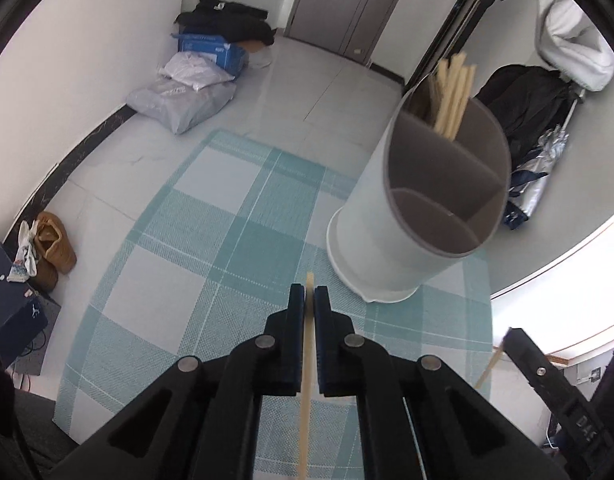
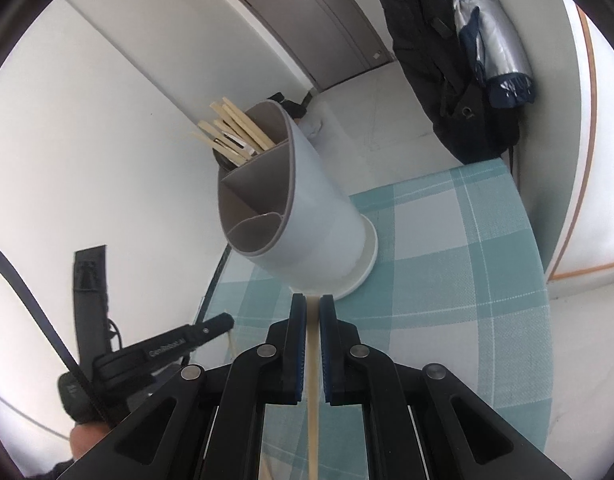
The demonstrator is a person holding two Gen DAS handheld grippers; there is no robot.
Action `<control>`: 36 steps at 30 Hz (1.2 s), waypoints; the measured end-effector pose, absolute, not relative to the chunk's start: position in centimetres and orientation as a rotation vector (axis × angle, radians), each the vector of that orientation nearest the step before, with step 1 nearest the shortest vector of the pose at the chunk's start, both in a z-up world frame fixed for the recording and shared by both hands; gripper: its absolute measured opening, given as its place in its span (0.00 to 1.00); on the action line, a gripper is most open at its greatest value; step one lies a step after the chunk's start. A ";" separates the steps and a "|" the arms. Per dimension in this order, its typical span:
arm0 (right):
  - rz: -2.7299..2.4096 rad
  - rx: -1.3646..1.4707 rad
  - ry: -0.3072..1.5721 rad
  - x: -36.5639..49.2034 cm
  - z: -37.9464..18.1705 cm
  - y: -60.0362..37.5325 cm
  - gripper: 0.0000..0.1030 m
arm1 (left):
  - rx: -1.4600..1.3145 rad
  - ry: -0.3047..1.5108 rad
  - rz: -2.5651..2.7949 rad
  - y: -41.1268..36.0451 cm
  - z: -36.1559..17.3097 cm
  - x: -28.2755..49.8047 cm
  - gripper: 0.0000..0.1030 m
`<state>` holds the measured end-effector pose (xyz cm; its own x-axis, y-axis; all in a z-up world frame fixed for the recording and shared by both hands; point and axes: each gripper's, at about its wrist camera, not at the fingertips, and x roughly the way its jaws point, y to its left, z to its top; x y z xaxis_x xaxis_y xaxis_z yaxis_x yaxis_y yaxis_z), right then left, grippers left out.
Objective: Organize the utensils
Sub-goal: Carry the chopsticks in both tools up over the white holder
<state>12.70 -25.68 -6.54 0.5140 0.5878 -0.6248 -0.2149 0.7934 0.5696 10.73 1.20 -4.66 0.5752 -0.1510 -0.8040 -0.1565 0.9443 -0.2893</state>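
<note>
From where I drive the rig, soft even daylight fills both fisheye views, casting faint shadows. Beyond the claw, the utensil holder (image 1: 427,208) smears with motion blur. Walls bow and corners go black at the edges.

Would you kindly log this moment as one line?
left gripper: shut on chopstick | right gripper: shut on chopstick | holder: upright on mat
</note>
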 end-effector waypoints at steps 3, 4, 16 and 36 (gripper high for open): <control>0.515 0.409 0.889 12.1 -5.8 -24.7 0.06 | -0.348 0.866 -0.053 1.7 -2.1 9.0 0.01; 0.521 0.390 0.888 11.9 -5.7 -24.3 0.05 | -0.345 0.836 -0.072 1.9 -1.4 8.3 0.01; 0.509 0.272 0.790 9.2 -2.8 -22.5 0.05 | -0.221 0.781 -0.174 0.7 0.5 5.7 0.01; 0.420 0.296 0.723 6.8 -1.1 -23.4 0.05 | -0.210 0.766 -0.231 0.8 2.3 3.9 0.01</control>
